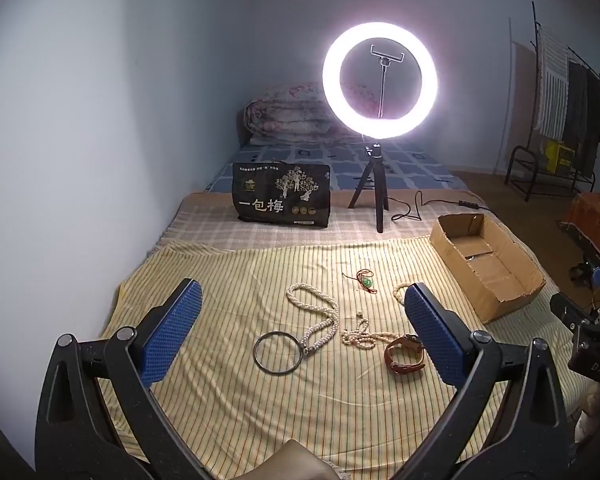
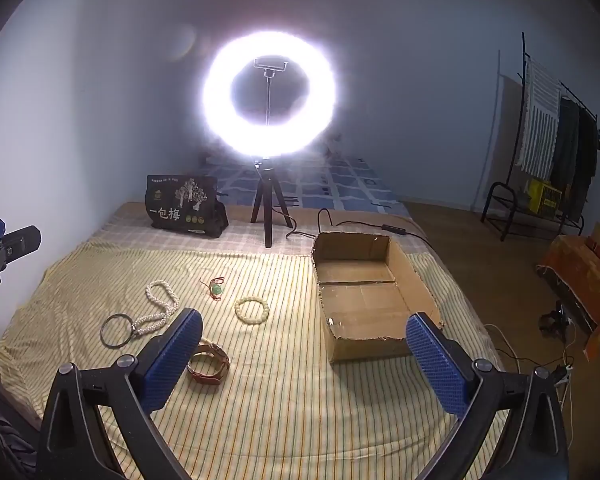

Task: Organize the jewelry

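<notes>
Jewelry lies on a yellow striped cloth (image 1: 228, 400): a thick pearl necklace (image 1: 320, 312) joined to a dark metal ring (image 1: 278, 351), a thin bead strand (image 1: 360, 337), a brown leather watch (image 1: 405, 356), a red cord with a green pendant (image 1: 366, 280) and a pale bead bracelet (image 2: 253, 309). An open cardboard box (image 2: 364, 300) stands to the right. My left gripper (image 1: 302, 336) is open above the jewelry, empty. My right gripper (image 2: 304, 356) is open and empty, between the watch (image 2: 208, 364) and the box.
A lit ring light on a black tripod (image 1: 374, 196) stands behind the cloth, its cable trailing right. A black printed bag (image 1: 281, 198) stands at the back left. A wall runs along the left. A clothes rack (image 2: 548, 168) is on the far right.
</notes>
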{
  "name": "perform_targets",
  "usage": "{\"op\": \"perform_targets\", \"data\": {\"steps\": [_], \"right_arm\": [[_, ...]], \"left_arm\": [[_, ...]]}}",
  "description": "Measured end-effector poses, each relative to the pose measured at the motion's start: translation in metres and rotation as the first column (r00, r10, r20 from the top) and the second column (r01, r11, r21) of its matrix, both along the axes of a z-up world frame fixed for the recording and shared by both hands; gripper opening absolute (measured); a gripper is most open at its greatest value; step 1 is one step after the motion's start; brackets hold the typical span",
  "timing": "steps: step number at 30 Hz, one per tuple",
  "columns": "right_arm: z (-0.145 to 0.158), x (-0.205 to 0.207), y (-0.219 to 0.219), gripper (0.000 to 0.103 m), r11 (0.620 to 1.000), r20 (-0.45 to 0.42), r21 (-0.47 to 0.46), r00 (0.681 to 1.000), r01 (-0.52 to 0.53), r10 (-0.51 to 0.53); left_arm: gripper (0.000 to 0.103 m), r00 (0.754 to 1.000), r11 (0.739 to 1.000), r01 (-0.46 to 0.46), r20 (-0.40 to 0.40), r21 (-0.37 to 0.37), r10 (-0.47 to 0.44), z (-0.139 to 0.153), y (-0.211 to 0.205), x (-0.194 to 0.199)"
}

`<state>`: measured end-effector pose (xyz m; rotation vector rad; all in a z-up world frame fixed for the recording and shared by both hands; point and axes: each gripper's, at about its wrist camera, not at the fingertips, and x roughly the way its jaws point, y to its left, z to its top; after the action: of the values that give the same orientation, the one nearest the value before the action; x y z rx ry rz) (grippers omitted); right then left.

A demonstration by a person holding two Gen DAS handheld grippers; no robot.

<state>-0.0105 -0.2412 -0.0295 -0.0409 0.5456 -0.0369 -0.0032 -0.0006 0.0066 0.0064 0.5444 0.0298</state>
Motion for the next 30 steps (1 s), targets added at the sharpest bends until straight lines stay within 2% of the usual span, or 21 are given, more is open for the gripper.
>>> {"op": "perform_targets", "data": {"steps": [30], "right_arm": [[-0.0029,0.0026,-0.0004,0.103,1.000,-0.023,0.023,1.000,0.006,-0.006]], "left_arm": [[0.103,1.000,1.000,0.005,0.017,-0.005,-0.005,0.0035,-0.0037,-0.0009]]}}
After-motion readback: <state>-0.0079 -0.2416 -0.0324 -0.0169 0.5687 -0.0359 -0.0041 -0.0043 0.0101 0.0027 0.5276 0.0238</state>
